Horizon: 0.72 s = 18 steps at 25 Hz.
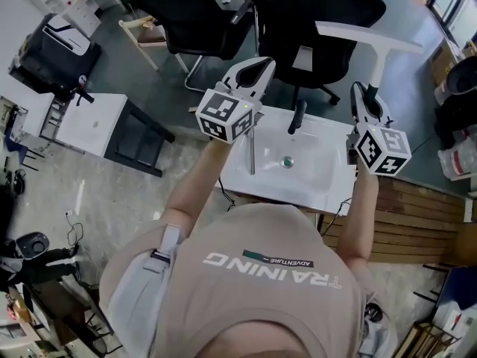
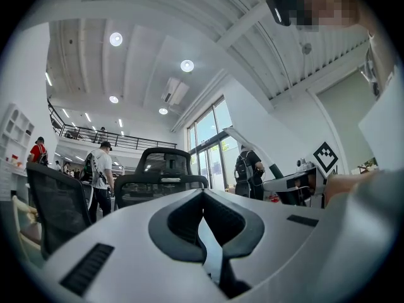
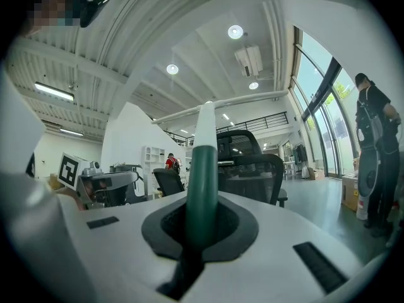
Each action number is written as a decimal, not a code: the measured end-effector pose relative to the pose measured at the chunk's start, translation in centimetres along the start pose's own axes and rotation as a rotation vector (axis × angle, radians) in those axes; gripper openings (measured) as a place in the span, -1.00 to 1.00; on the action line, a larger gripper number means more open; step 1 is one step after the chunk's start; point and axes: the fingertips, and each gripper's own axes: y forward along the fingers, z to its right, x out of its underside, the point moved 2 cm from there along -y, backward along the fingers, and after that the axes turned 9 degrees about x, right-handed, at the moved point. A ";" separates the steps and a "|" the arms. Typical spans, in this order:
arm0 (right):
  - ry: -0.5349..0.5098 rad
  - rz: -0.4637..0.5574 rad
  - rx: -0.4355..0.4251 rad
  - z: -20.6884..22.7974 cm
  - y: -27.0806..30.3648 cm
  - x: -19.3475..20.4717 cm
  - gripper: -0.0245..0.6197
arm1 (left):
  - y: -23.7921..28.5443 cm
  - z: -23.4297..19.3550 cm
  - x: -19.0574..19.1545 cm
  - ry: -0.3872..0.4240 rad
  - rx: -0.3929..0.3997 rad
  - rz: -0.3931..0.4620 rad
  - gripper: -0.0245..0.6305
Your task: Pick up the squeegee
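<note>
Grey floor [image 1: 112, 192], black chairs [image 1: 201, 13], tall windows [image 3: 315, 87]

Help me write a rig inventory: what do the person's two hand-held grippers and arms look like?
Both the left hand-held gripper and the right hand-held gripper have smooth white shells with black pads lining the jaw opening. Each carries a white marker cube printed with black square patterns. No cables show on them. The person wears a beige short-sleeved T-shirt with white lettering; forearms are bare.
</note>
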 end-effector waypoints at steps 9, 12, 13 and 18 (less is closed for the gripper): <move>0.010 -0.024 0.010 -0.3 -0.5 1.1 -0.83 | -0.8 0.1 0.7 -0.011 -0.004 -0.012 -0.89; 0.008 -0.030 0.010 -0.4 -0.7 1.3 -0.83 | -0.7 0.2 0.9 -0.015 -0.002 -0.016 -0.89; 0.007 -0.029 0.011 -0.4 -0.7 1.2 -0.83 | -0.7 0.2 0.9 -0.016 0.000 -0.016 -0.89; 0.006 -0.018 0.013 -0.4 -0.9 0.8 -0.83 | -0.5 0.4 0.8 -0.014 0.009 -0.013 -0.89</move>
